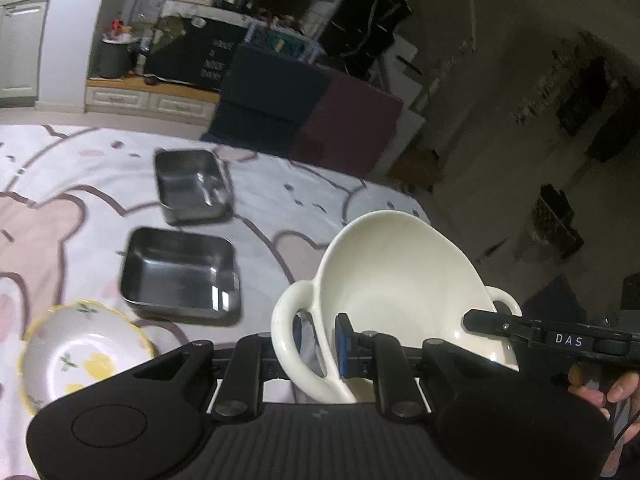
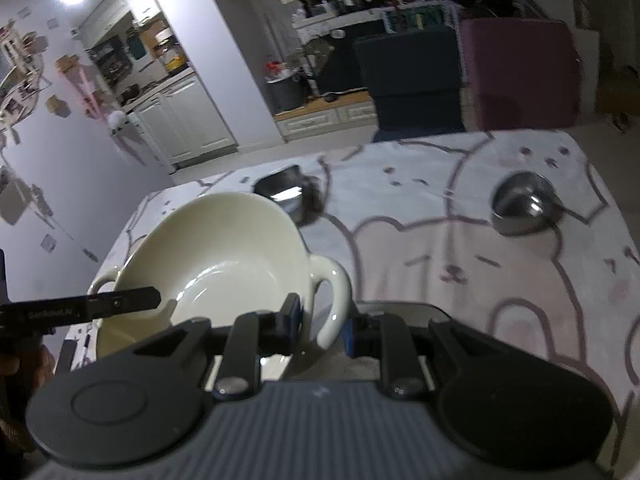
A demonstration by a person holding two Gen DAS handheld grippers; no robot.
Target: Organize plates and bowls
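White two-handled bowl (image 1: 396,280) held above cloth-covered table (image 2: 460,248), left gripper (image 1: 320,344) and right gripper (image 2: 322,326) each clamped on a handle; beyond: floral plate (image 1: 80,352), two steel trays (image 1: 180,272), round steel bowl (image 2: 524,208) near far edge.

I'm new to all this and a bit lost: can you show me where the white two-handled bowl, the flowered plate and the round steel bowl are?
white two-handled bowl (image 1: 392,276): left wrist view, on its inner wall.
flowered plate (image 1: 80,344): left wrist view, on its painted centre.
round steel bowl (image 2: 524,208): right wrist view, on its shiny inside.
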